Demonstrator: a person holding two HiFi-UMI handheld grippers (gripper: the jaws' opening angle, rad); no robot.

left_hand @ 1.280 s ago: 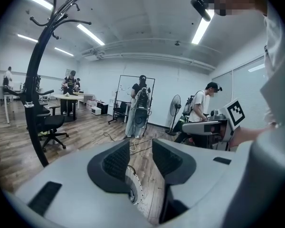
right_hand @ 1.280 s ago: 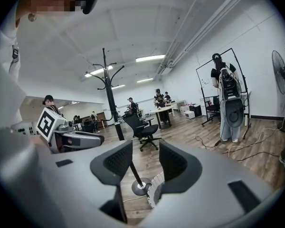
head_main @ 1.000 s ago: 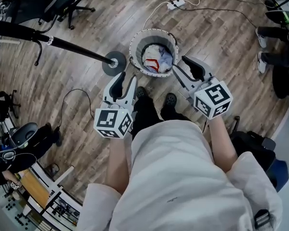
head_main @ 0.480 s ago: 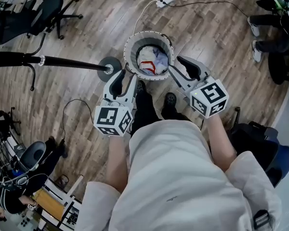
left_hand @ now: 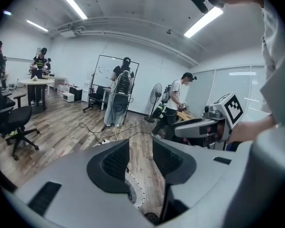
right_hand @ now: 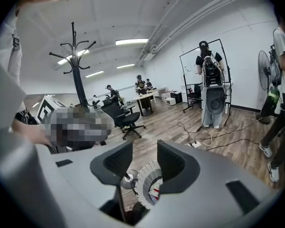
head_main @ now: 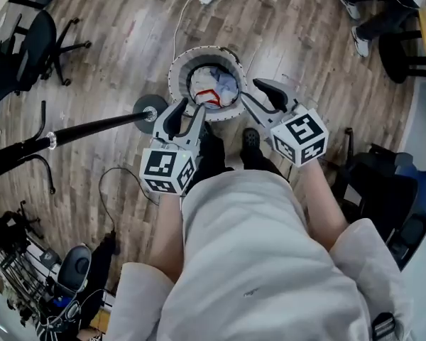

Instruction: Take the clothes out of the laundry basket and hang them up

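Clothes [head_main: 211, 91] lie heaped in the laundry basket [head_main: 175, 80] on the floor [head_main: 121, 34]; left gripper [head_main: 190, 107] and right gripper [head_main: 250, 89] have moved in to flank its near rim; both jaws spread, empty; extraction not yet begun.

I cannot sort the clothes [head_main: 211, 91] in the laundry basket [head_main: 176, 77] into separate garments, as they are too small in the head view. In its own view the left gripper [left_hand: 140, 148] covers all but a sliver of basket rim. The coat stand [head_main: 92, 128] pole runs off the left edge.
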